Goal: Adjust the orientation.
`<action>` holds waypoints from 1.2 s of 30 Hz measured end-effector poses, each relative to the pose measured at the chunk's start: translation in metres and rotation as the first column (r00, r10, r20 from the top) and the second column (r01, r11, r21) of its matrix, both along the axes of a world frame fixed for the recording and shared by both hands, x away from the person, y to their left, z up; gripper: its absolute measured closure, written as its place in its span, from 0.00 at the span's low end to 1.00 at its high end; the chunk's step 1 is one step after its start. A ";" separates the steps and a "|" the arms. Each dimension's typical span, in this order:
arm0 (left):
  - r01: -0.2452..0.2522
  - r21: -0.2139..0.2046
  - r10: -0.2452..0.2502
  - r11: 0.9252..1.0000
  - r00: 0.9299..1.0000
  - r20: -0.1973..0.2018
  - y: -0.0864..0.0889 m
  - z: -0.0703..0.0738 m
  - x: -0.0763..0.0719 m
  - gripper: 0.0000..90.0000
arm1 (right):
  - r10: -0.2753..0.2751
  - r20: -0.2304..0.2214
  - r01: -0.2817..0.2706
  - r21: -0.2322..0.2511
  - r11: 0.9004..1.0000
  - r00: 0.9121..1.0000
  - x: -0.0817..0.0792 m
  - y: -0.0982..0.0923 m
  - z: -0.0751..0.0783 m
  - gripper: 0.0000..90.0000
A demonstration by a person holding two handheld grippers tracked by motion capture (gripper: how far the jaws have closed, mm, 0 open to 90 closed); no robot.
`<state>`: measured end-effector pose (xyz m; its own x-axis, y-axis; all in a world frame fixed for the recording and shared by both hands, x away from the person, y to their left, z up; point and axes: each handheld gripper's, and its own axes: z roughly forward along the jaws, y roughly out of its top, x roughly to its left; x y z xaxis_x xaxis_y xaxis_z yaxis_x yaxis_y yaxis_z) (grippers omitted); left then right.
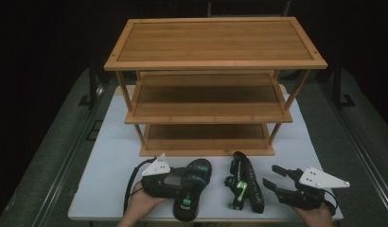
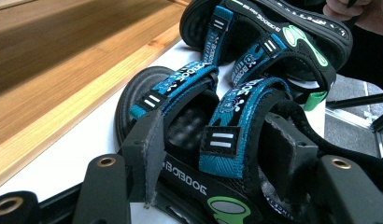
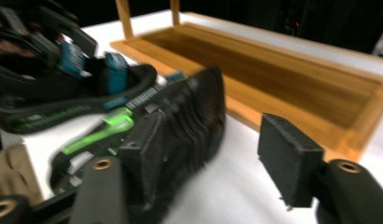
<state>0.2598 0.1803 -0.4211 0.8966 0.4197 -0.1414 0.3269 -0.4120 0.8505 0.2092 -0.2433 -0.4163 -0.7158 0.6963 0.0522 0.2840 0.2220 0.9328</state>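
Looking at the bench (image 1: 111,156) from above, two sandals sit side by side in front of the wooden shoe rack (image 1: 206,94), and each claw has its own one to deal with.

The left claw (image 1: 175,177) is already on the left sandal (image 1: 194,187). That sandal lies flat, sole down, long axis running roughly toward the rack with the toe end nearest the bottom shelf (image 1: 206,139). In the left gripper view the two pads sit either side of the rear blue strap (image 2: 227,135), one inside the shoe and one on the outer side. I'd call it clenched or nearly clenched on the strap, so grasping the left sandal.

The right sandal (image 1: 244,182) is the one that matters for the next move. It's tipped up on its edge, sole facing the right claw (image 1: 272,177), long axis also pointing at the rack. The right claw is released, jaws wide apart, coming at it from the right side. In the right gripper view one pad (image 3: 147,154) is just beside the ribbed sole (image 3: 199,121), maybe touching, and the other pad hangs over bare bench, well clear. So the shoe lies off toward that one jaw, not centred between them. My guess is the claw needs to shift sideways before closing.
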 end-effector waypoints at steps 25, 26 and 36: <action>0.004 -0.005 -0.004 1.000 1.000 0.010 -0.002 -0.001 -0.002 0.40 | 0.102 -0.005 -0.101 -0.115 0.988 0.995 -0.002 0.048 0.005 1.00; 0.005 -0.003 -0.005 1.000 1.000 0.011 -0.002 -0.001 -0.002 0.40 | 0.100 -0.004 -0.100 -0.118 0.988 0.995 -0.002 0.048 0.006 1.00; 0.004 -0.014 -0.004 1.000 1.000 0.009 -0.001 -0.002 -0.003 0.40 | 0.070 0.010 -0.068 -0.113 0.991 0.998 -0.005 0.040 0.006 1.00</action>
<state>0.2566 0.1792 -0.4232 0.8996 0.4138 -0.1392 0.3175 -0.4012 0.8592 0.2042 -0.2038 -0.4107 -0.7626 0.6460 -0.0335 0.2517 0.3442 0.9045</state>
